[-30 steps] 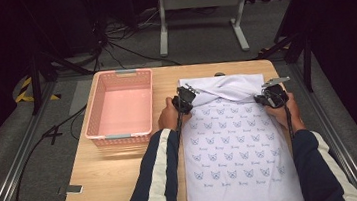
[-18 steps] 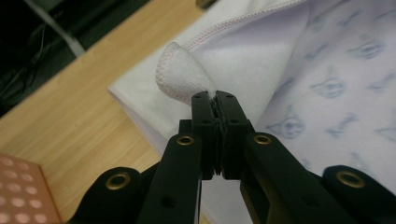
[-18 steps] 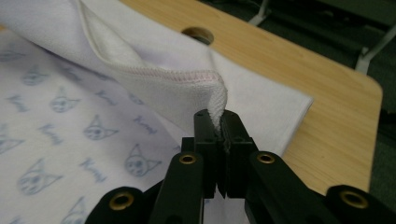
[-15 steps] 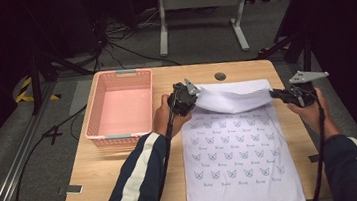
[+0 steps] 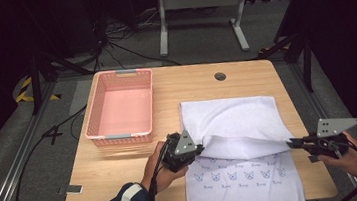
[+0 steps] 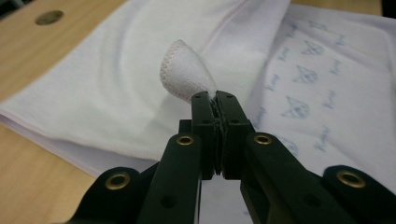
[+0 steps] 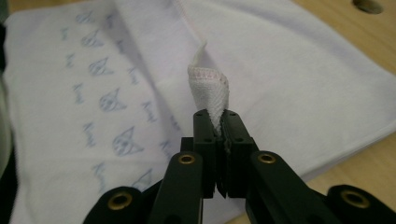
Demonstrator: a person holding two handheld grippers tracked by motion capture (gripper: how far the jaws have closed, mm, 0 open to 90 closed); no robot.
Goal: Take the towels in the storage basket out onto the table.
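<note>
Pinching corners of white fox-print cloth (image 5: 234,125), folded halfway: left gripper (image 5: 197,148), right gripper (image 5: 291,143)

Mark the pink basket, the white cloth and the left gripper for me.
pink basket (image 5: 100,133): high view, near left rim.
white cloth (image 5: 233,117): high view, folded-over plain top layer.
left gripper (image 6: 215,100): left gripper view, between the shut fingers pinching a cloth corner.

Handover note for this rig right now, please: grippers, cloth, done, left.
Left hand-held gripper: shut on a corner of the white cloth.
Right hand-held gripper: shut on the other corner.
Cloth: on the table, far half folded toward the person, plain side up over the printed side.
Pink basket: at left, nothing in it.
Done: fold partway across.
Left: probably lay the edge down, release, fold further.
</note>
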